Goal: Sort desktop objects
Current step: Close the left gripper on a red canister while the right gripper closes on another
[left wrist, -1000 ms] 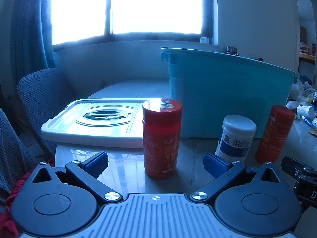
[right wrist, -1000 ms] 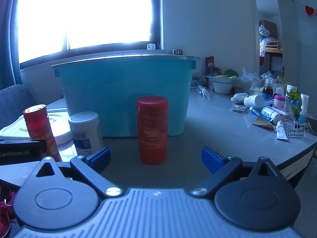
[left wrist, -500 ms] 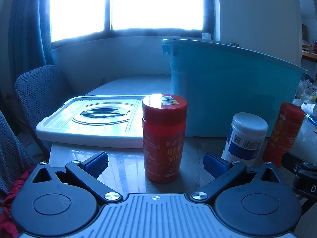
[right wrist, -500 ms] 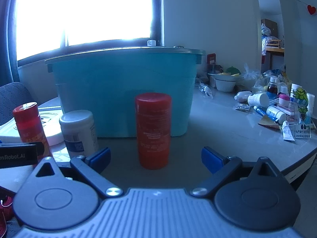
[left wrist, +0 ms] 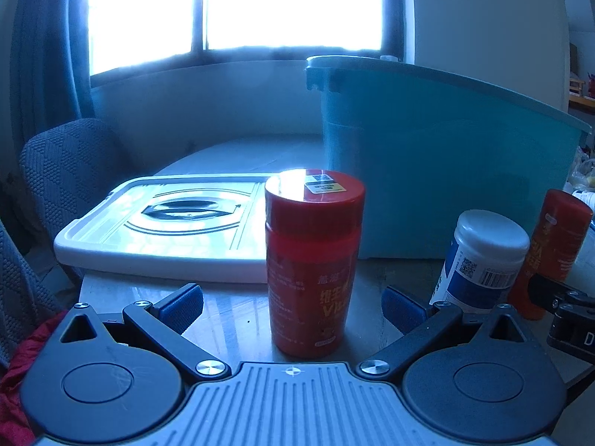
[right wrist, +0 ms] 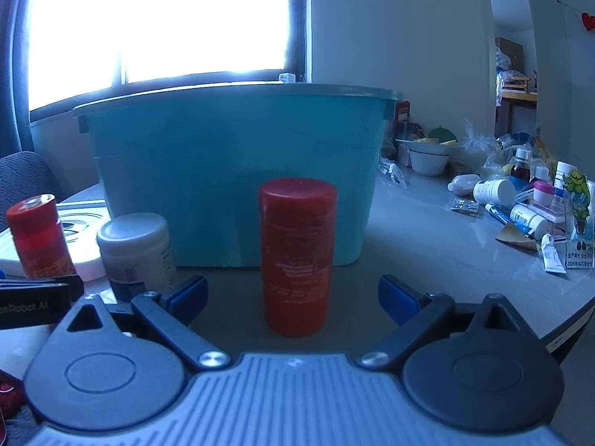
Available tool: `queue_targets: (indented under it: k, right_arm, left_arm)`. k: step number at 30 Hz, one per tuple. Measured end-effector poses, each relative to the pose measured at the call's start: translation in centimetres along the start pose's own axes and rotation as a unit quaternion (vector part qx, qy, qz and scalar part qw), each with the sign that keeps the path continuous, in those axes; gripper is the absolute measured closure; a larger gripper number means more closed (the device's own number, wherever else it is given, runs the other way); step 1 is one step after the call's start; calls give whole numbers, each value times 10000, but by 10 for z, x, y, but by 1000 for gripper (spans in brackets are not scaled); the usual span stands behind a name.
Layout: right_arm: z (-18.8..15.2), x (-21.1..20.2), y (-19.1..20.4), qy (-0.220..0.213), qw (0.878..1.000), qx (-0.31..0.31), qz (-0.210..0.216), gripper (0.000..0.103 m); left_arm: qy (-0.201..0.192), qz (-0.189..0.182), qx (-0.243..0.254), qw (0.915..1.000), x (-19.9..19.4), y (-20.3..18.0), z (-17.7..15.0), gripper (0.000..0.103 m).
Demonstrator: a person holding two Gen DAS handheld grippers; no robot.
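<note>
A red jar (left wrist: 314,267) stands upright on the table (right wrist: 427,245) between the spread fingers of the left gripper (left wrist: 293,303), untouched; a taller red canister (right wrist: 296,260) stands likewise inside the wide-open right gripper (right wrist: 292,295). A white bottle (left wrist: 481,260) stands between them (label blurred). Behind rise the teal bin (right wrist: 230,174) and its white lid (left wrist: 163,223).

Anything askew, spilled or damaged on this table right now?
No spills or damage visible. The teal bin's white lid lies off, flat beside it. On the right side of the table, several small bottles and tubes lie tipped in a loose clutter; the three containers up front stand upright.
</note>
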State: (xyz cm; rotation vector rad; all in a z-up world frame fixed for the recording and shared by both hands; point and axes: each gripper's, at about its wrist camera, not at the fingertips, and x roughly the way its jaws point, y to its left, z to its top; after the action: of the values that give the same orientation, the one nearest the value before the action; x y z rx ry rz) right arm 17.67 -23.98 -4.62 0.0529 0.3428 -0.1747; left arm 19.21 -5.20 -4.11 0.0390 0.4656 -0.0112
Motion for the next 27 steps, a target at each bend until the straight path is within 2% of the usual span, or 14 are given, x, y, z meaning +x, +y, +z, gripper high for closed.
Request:
queue_targets:
  k: [6, 7, 8, 9, 10, 13, 18, 27]
  right_arm:
    - [3, 19, 1, 2, 10000, 9, -29, 5]
    - [4, 23, 2, -10, 10000, -23, -16, 5]
    - [6, 28, 2, 30, 10000, -67, 5, 13]
    - [7, 34, 3, 145, 9999, -84, 0, 25]
    - [9, 40, 3, 274, 9996, -95, -11, 54]
    - [13, 42, 2, 359, 9993, -20, 136, 54]
    - [13, 25, 4, 306, 9994, -111, 78, 54]
    - [28, -25, -7, 194, 9998, -28, 56, 54]
  left_arm:
    - [17, -175, -16, 9998, 12, -2, 2, 2]
    - [10, -214, 4, 9998, 14, -3, 3, 21]
    - [-1, -244, 42, 9997, 15, -3, 3, 43]
    - [30, -195, 134, 9997, 17, -5, 4, 53]
    - [68, -200, 164, 9996, 19, -5, 7, 53]
    - [154, -313, 98, 9993, 20, -3, 11, 53]
    - [260, -368, -26, 9990, 14, 1, 14, 53]
    - [204, -308, -63, 9993, -32, 1, 24, 53]
